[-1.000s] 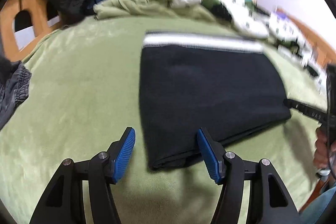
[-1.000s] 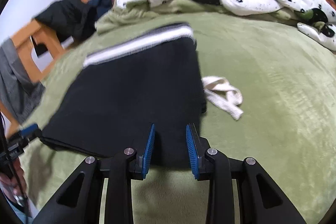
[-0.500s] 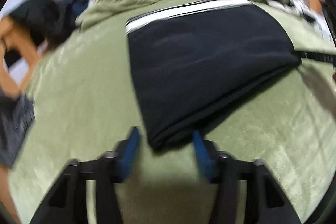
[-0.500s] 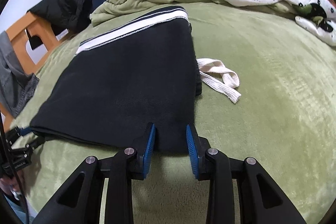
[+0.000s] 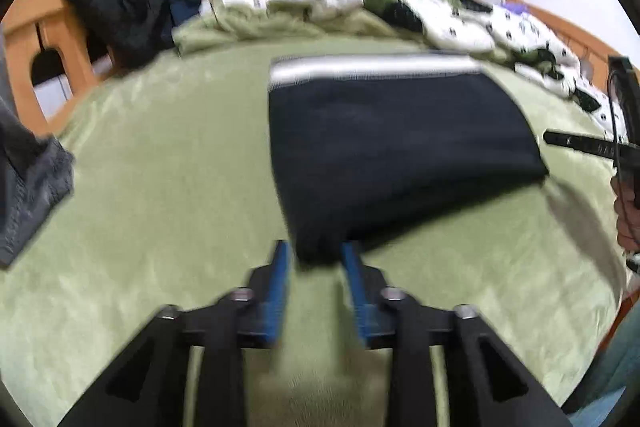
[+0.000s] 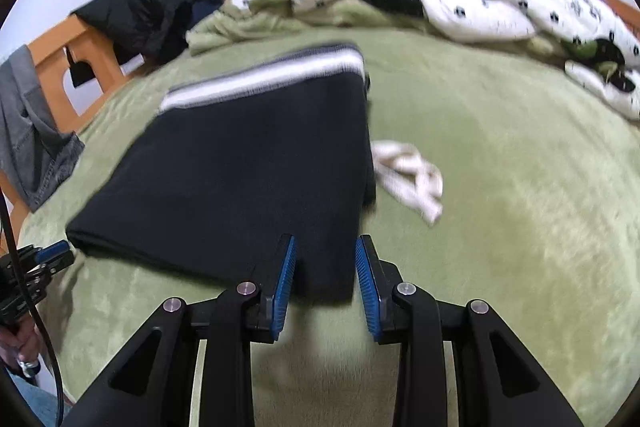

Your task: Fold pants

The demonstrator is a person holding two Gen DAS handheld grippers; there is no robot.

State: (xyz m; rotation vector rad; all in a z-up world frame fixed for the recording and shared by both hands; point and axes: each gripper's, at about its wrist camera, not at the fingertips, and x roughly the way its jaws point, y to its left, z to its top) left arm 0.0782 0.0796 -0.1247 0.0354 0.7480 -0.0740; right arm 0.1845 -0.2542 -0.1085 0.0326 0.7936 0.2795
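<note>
Left tool point(image 5: 314, 261) straddles the near-left corner of the folded black pants point(image 5: 392, 151); its jaws are opening, cloth between them, contact not clear through blur. Right tool point(image 6: 326, 259) stands narrow, its blue pads point(image 6: 286, 275) flanking the near-right corner point(image 6: 324, 267), seemingly pinching it. The pants lie directly ahead of both tools on the green bed point(image 6: 520, 227), striped waistband point(image 6: 264, 79) at the far end. Judged soft, limp, light and thick in stacked layers; likely to sag and slide apart unless all layers are gripped at the corners. A white drawstring point(image 6: 412, 179) lies loose just right of the pants. No containers visible.
</note>
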